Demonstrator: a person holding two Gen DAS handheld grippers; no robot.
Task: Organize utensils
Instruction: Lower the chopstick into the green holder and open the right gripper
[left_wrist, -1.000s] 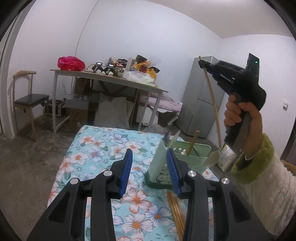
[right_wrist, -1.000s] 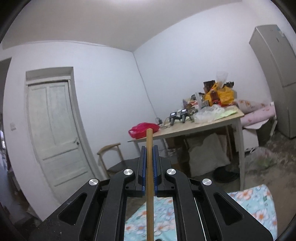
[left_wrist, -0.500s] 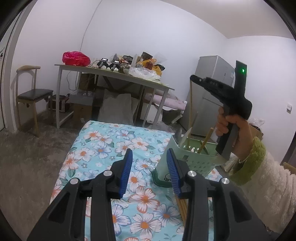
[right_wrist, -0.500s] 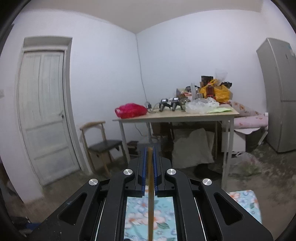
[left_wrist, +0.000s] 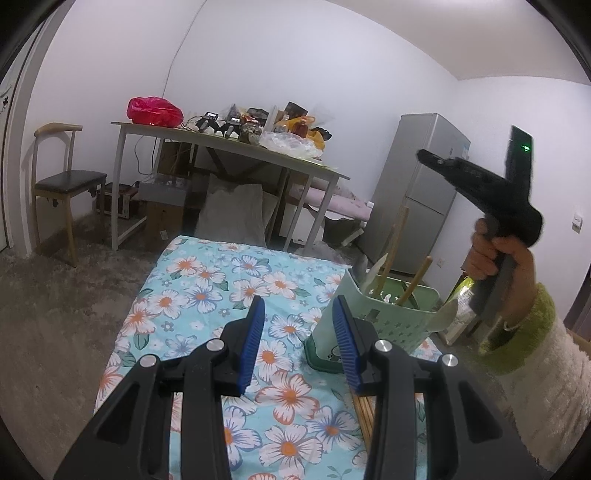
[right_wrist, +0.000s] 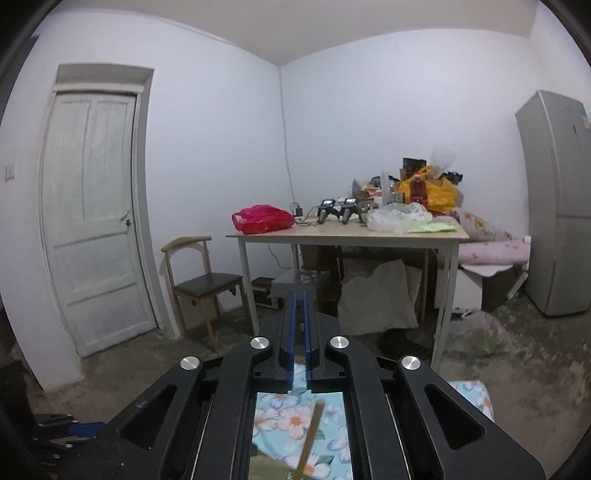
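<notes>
Chopstick's gone from the right gripper (right_wrist: 298, 295): a second ago it stood clamped between the fingers, now they're nearly together with nothing in them. The stick (right_wrist: 310, 439) shows tilted at the bottom middle of the right wrist view, below the fingers.

Biggest thing first: the flowery table (left_wrist: 207, 280) fills the lower half of the left view. At its lower right sits the green utensil holder (left_wrist: 391, 317), already holding a spoon and a few sticks leaning at angles. The left gripper (left_wrist: 297, 306) hangs in front of it with its fingers apart and empty. More loose chopsticks (left_wrist: 364, 417) lie flat on the table, partly under that gripper's right finger.

Handling-wise I'd guess these are light, stiff and a bit slick, and they roll. Lying flat they're awkward, so I'd pinch one across its width near an end and tip it upright. The holder looks light too, so it might slide if bumped.
</notes>
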